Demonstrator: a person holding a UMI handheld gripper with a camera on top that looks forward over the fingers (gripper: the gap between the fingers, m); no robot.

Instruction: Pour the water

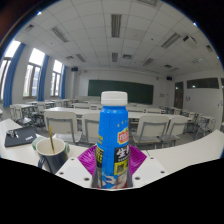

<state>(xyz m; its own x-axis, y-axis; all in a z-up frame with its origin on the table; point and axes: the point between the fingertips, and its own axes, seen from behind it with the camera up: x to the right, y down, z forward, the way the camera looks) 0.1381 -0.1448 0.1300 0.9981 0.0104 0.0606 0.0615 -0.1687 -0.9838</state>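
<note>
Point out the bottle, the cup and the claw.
bottle [114, 135], gripper view, on its blue label, held upright between the fingers.
cup [50, 153], gripper view, on its rim, standing beside the bottle.
claw [113, 168], gripper view, midway between the fingertips, shut on the bottle.

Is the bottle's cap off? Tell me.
No. The bottle, held upright in the tongs, has its blue cap on, and the cup stands beside it on the table.
</note>
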